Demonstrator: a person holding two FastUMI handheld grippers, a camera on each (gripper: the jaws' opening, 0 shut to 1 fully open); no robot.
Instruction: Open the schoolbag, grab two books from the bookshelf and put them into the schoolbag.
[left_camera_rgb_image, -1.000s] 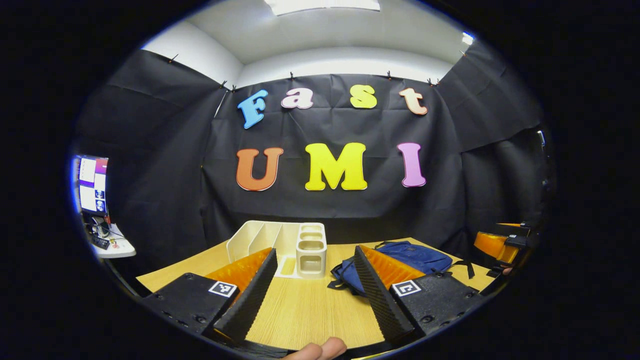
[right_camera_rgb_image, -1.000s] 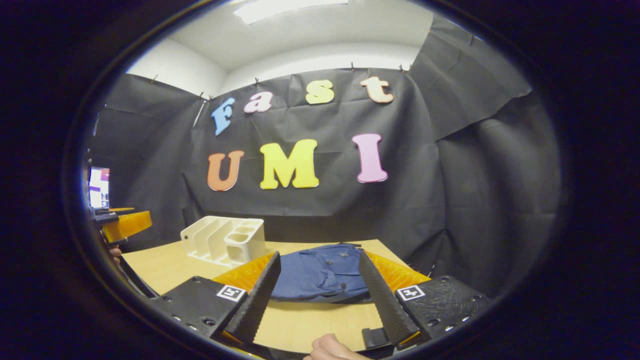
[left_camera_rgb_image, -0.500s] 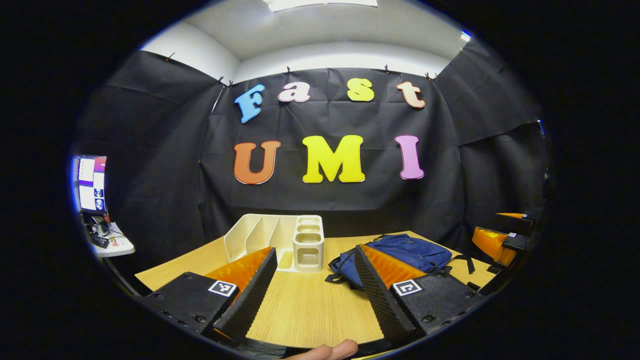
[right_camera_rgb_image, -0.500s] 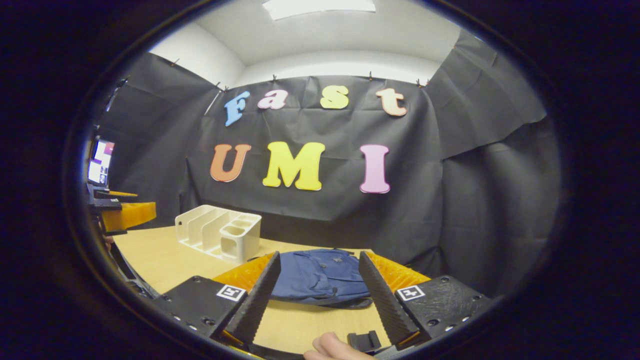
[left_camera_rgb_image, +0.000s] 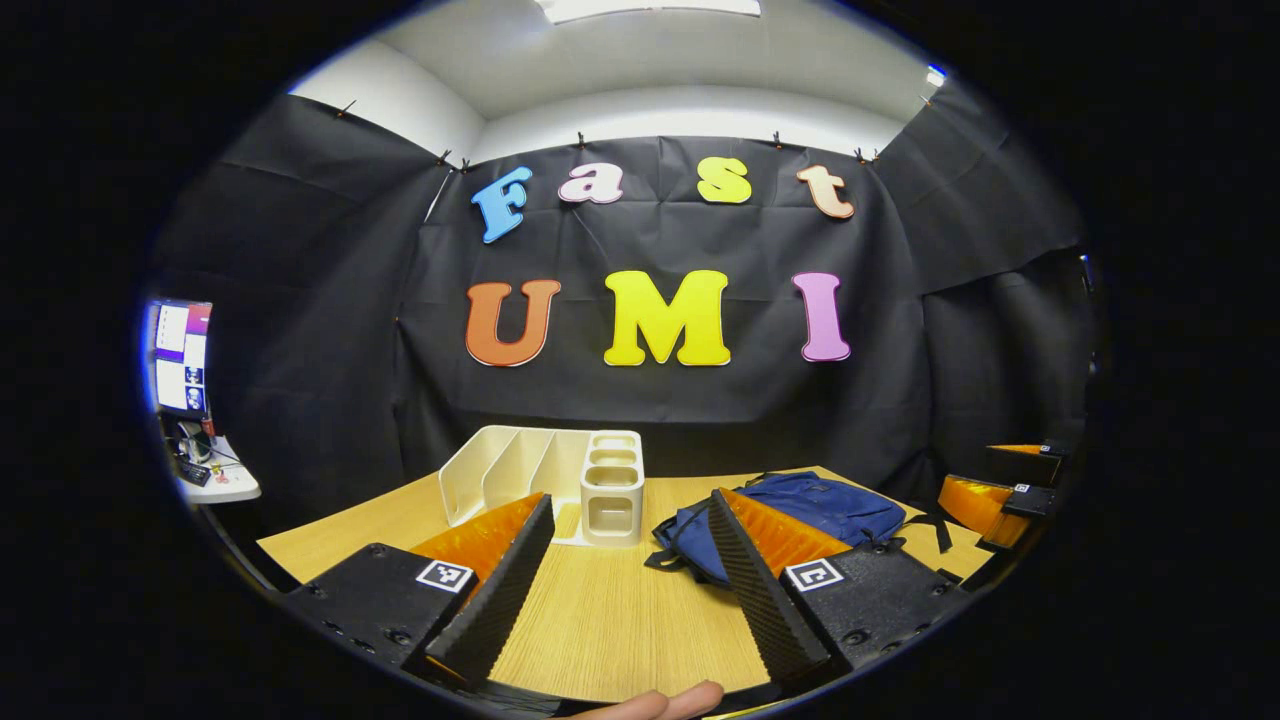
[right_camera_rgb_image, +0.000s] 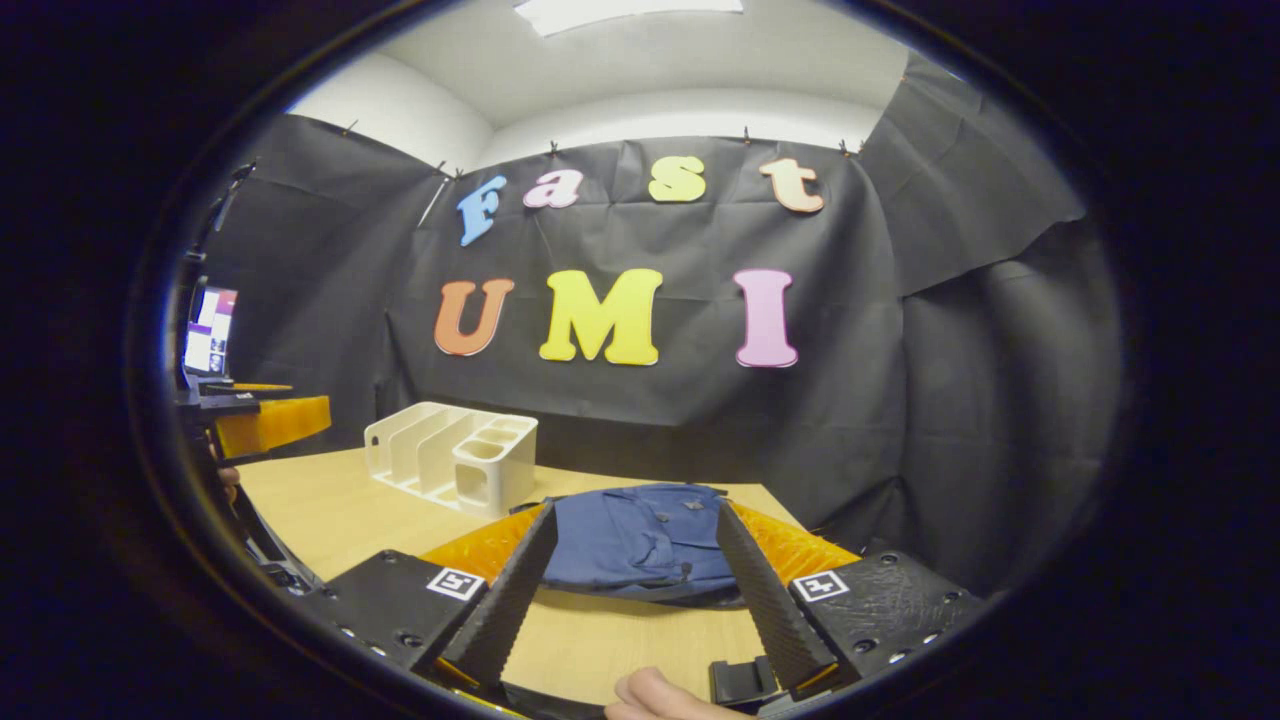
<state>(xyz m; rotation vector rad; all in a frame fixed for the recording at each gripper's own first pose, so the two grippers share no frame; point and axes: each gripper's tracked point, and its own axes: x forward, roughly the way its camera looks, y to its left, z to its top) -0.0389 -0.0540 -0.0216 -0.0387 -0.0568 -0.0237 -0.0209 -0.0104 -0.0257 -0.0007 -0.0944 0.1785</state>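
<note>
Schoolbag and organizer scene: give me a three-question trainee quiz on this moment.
1. True or false: the blue schoolbag lies flat on the wooden table.
2. Which stands nearer the left gripper: A) white desk organizer B) monitor?
3. Fill in: the right gripper has its jaws ____.

Key: 1 true; 2 A; 3 open, with the schoolbag beyond the fingertips, not gripped.
</note>
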